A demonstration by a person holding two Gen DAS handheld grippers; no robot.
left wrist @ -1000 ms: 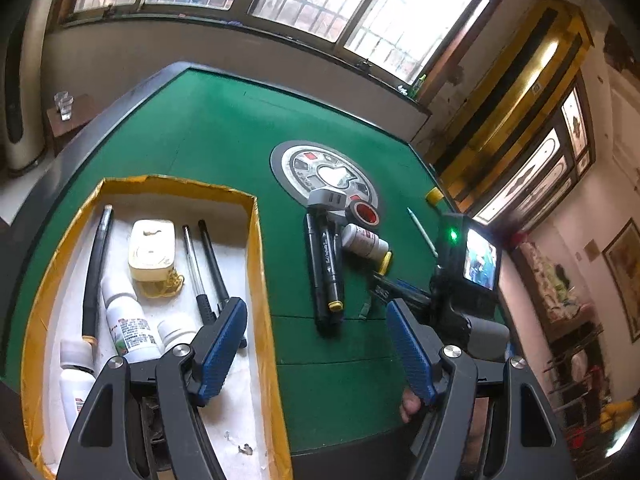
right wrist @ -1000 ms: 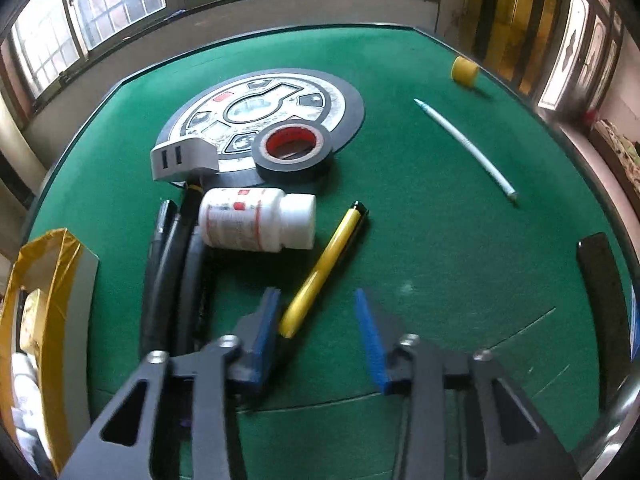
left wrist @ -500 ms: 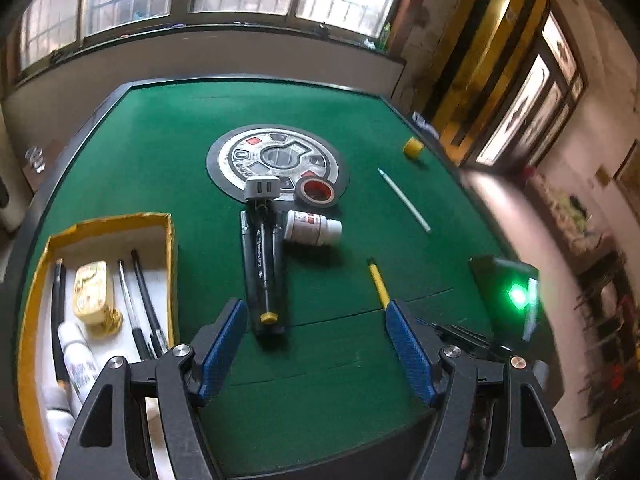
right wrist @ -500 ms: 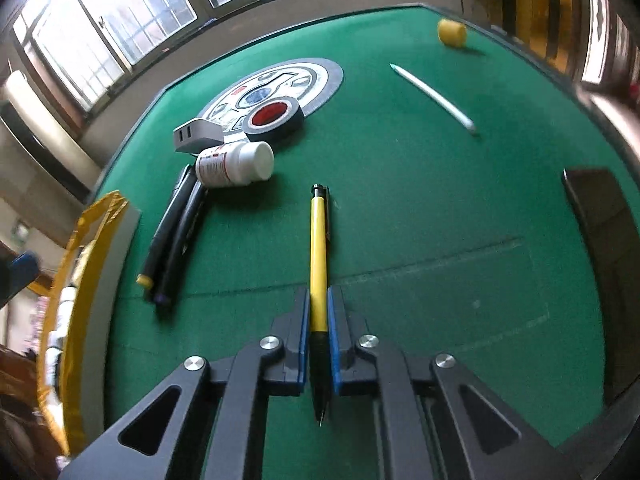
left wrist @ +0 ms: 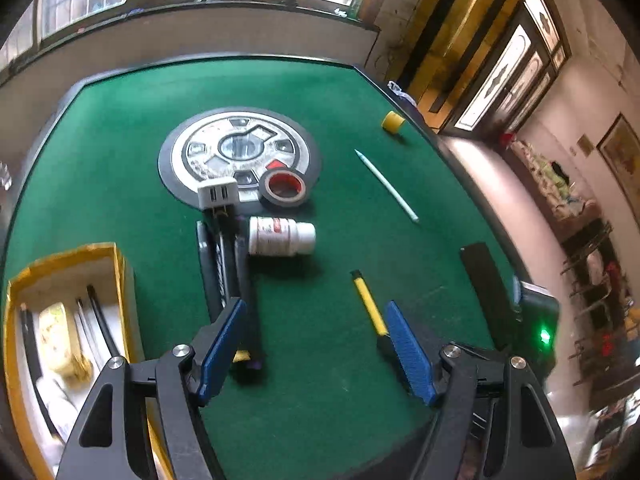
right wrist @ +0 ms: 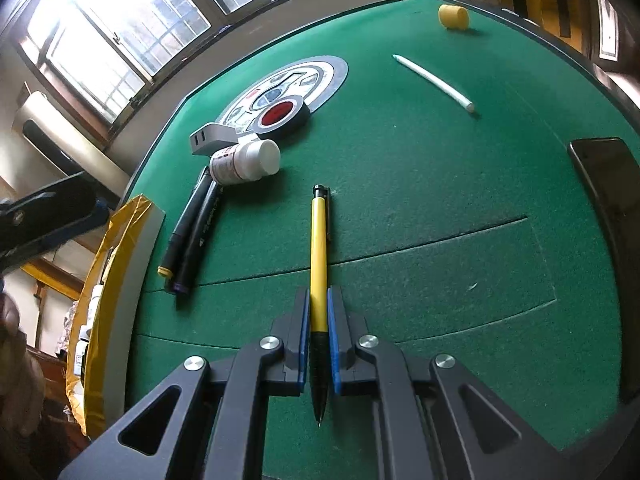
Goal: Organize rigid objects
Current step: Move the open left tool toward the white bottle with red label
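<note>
The yellow-barrelled mechanical pencil with the black grip (right wrist: pixel 319 264) lay lengthwise on the green felt desk (right wrist: pixel 440 200), its black grip section clamped between the blue pads of the right hand-held gripper (right wrist: pixel 319 340), whose jaws had just been closing and were now shut on it. The yellow-taped cardboard box with a white lining (left wrist: pixel 116 264) stood at the desk's left edge, already holding pens and small white bottles. The left hand-held gripper (left wrist: pixel 312 348) hovered above the felt with its jaws wide apart and nothing between them.

Next in size came the roll of black tape with a red core (left wrist: pixel 284 187) resting on the round grey inlay, then the white plastic pill bottle (left wrist: pixel 280 236) on its side beside the pair of black markers (left wrist: pixel 228 272), the small grey charger block (left wrist: pixel 218 197), the slim white pen (left wrist: pixel 386 186) and the little yellow cap (left wrist: pixel 393 122) far off.

The risk, as I judged it, lay in the grip: the pencil was held near one end (most of the barrel stuck out forward), so it could pivot or slip in the pads on lifting. A swing toward the box might also clip the bottle or markers, or the long barrel could catch the box's rim and be knocked loose.
</note>
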